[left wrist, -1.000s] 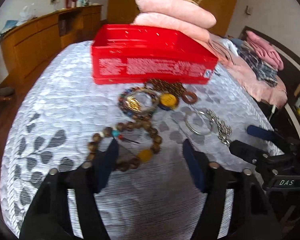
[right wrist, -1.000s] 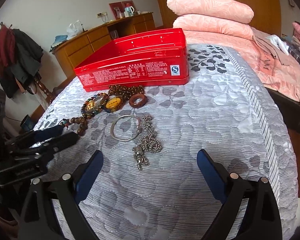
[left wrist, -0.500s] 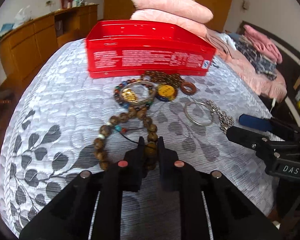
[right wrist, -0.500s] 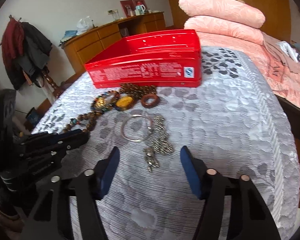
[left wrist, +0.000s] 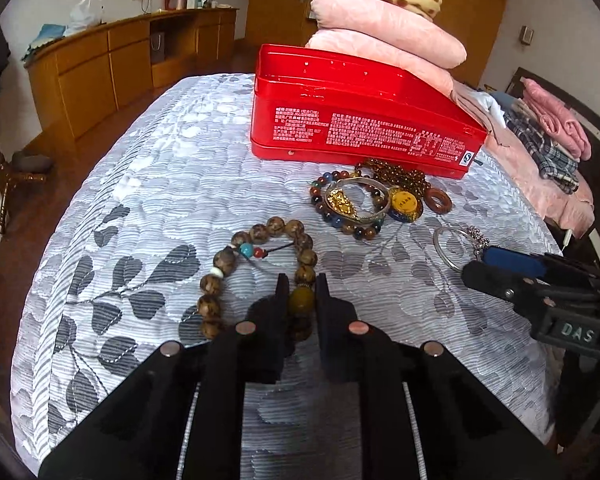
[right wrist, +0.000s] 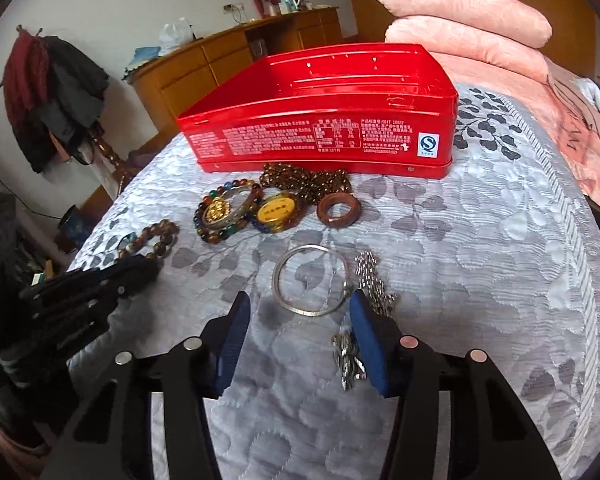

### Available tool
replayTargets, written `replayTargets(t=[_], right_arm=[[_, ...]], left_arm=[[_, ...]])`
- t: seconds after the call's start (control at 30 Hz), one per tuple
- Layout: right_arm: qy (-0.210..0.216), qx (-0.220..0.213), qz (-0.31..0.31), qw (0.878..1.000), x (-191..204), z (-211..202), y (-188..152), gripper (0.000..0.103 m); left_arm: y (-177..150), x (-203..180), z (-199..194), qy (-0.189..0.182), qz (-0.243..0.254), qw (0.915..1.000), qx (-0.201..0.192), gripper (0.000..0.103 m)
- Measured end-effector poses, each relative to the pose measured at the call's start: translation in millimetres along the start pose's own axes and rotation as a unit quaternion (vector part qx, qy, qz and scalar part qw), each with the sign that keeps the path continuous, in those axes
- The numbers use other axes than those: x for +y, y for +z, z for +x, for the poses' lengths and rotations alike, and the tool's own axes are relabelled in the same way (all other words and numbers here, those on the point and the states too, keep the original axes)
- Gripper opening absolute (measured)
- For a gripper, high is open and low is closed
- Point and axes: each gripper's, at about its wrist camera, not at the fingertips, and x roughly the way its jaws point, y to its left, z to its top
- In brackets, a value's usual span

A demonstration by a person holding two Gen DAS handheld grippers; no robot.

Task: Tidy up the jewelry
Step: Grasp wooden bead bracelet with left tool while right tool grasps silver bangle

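Note:
My left gripper is shut on the amber bead of a wooden bead bracelet lying on the grey quilt. My right gripper is open, its fingers astride the near edge of a silver bangle, with a silver chain beside the right finger. An open red tin stands behind; it also shows in the right wrist view. In front of it lie a multicoloured bead bracelet, a yellow pendant, a brown ring and a dark bead chain.
The quilted bed fills both views. Folded pink blankets are stacked behind the tin. Clothes lie at the right bed edge. A wooden cabinet stands far left. A coat rack stands at left.
My left gripper went from open to shut on the bracelet's amber bead and drew it slightly nearer. My right gripper narrowed and moved forward over the silver bangle.

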Motion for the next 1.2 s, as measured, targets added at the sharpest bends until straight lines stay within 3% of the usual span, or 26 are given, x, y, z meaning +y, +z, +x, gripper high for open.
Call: replayTargets(t=[0.13, 0.37, 0.47, 0.53, 0.7, 0.77, 0.97, 1.17, 1.2], right_arm=[[-0.014, 0.002, -0.01, 1.0, 4, 9, 7, 0.053], [-0.025, 0.0, -0.022, 0.999, 11, 22, 20, 0.058], [-0.035, 0.001, -0.038, 0.999, 17, 25, 21, 0.058], [-0.036, 0.001, -0.041, 0.998, 17, 26, 21, 0.053], [-0.04, -0.001, -0.045, 0.998, 18, 23, 18, 0.049], [-0.038, -0.004, -0.049, 0.998, 18, 20, 14, 0.049], [-0.025, 0.002, -0.05, 0.998, 22, 15, 6, 0.05], [-0.018, 0.003, -0.044, 0.999, 21, 16, 7, 0.05], [-0.019, 0.003, -0.045, 0.999, 21, 16, 7, 0.05]], left_arm=[[5, 1, 5, -0.01, -0.003, 0.9999, 0.004, 0.019], [11, -6, 13, -0.026, 0.012, 0.9995, 0.007, 0.041], [11, -6, 14, -0.03, 0.011, 0.9995, 0.008, 0.041], [10, -3, 14, -0.036, 0.003, 0.9993, 0.007, 0.038], [6, 11, 10, -0.037, -0.018, 0.9991, 0.004, 0.014], [4, 16, 8, -0.044, -0.02, 0.9988, 0.006, 0.012], [3, 13, 6, -0.04, -0.011, 0.9991, 0.01, 0.017], [8, -8, 12, -0.021, 0.031, 0.9992, 0.013, 0.037], [8, -11, 13, -0.014, 0.036, 0.9992, 0.012, 0.036]])
